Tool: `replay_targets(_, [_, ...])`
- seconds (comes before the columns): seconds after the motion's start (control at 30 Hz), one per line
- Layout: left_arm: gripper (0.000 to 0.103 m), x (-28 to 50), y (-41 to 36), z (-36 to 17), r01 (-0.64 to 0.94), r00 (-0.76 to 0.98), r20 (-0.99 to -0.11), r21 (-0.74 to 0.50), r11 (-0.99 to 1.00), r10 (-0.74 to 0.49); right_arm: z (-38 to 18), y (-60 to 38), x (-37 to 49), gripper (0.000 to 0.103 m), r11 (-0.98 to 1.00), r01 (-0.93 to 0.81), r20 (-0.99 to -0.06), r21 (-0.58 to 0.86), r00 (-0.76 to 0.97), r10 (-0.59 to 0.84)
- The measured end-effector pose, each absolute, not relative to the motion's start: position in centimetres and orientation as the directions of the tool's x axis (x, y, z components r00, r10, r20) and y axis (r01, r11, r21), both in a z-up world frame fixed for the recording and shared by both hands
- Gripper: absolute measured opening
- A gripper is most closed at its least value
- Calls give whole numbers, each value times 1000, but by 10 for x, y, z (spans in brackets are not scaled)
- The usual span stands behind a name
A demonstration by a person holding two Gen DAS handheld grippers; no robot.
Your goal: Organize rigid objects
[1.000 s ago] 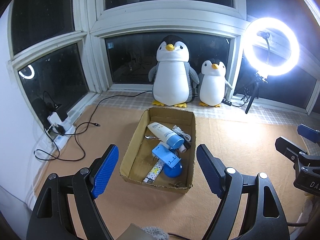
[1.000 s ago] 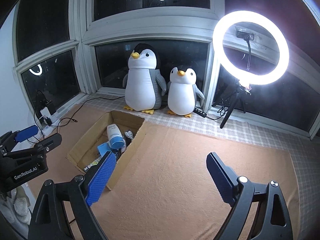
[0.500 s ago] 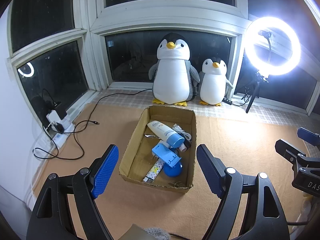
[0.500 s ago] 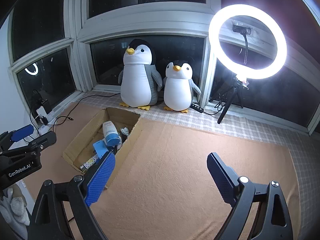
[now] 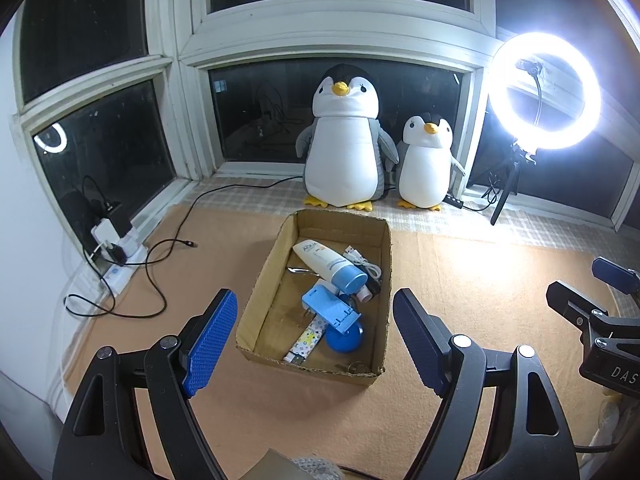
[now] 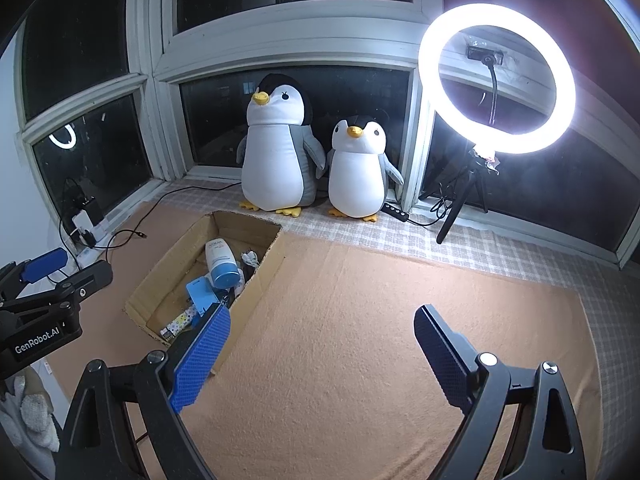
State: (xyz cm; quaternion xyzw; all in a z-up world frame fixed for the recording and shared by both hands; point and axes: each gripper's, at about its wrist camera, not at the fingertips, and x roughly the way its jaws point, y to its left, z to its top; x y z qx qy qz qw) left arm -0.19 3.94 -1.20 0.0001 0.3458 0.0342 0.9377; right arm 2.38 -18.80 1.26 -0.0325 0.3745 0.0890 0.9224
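An open cardboard box (image 5: 308, 368) sits on the orange mat. In it lie a white tube with a blue cap (image 5: 326, 260), a blue plastic holder (image 5: 326, 308), a blue round piece (image 5: 344, 340), a patterned stick (image 5: 306, 338) and a white cable (image 5: 360, 258). My left gripper (image 5: 314, 298) hovers open in front of the box, nothing between its blue pads. My right gripper (image 6: 322, 314) is open over the bare mat, right of the box (image 6: 248, 224). Each gripper shows at the edge of the other's view: right (image 5: 592, 312), left (image 6: 52, 280).
Two plush penguins, large (image 5: 344, 144) and small (image 5: 426, 164), stand at the window behind the box. A lit ring light (image 6: 496, 80) on a tripod is at the back right. A power strip with plugs and loose black cables (image 5: 116, 256) lies at the left wall.
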Motion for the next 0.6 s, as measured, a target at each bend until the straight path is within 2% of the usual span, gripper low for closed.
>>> replay_targets(0.6, [81, 0, 38, -13, -62, 756, -652, 26, 998, 64, 7, -187, 25, 91, 984, -180, -709, 11, 692, 135])
